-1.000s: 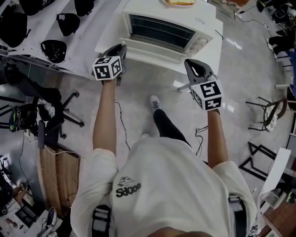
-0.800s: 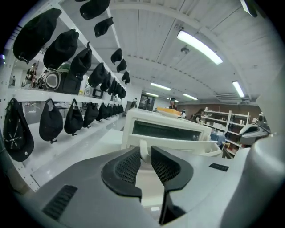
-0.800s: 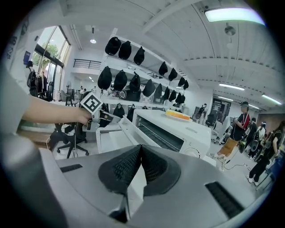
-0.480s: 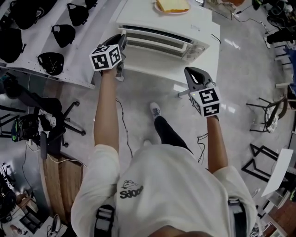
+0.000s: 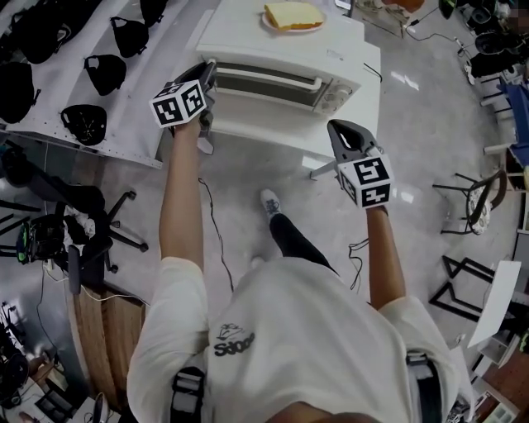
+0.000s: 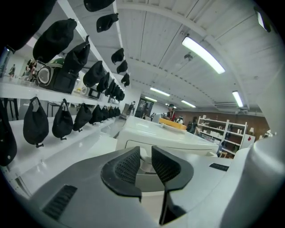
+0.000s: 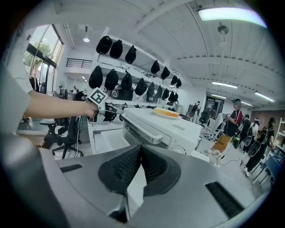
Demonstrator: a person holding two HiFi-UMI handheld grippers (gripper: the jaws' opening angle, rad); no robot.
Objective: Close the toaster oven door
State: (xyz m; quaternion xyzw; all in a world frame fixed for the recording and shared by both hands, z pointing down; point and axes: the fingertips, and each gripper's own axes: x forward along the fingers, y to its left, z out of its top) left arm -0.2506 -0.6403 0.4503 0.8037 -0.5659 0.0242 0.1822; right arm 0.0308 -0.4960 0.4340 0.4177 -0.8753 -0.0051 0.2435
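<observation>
**Fingers of left gripper parting beside the toaster oven door**

At top centre of the head view, the toaster oven door stands upright against the front of the white toaster oven and looks shut. Its handle runs along the upper edge. The left gripper sits just beside the door's left end. Its jaws are opening and a clear gap shows between the ridged pads, with nothing in it. The right gripper hangs lower right of the oven, apart from it, with its jaws closed tip to tip on nothing. The oven sits on a white table. A slice of bread on a plate lies on the oven's top. Black caps line a white shelf at upper left.
</observation>
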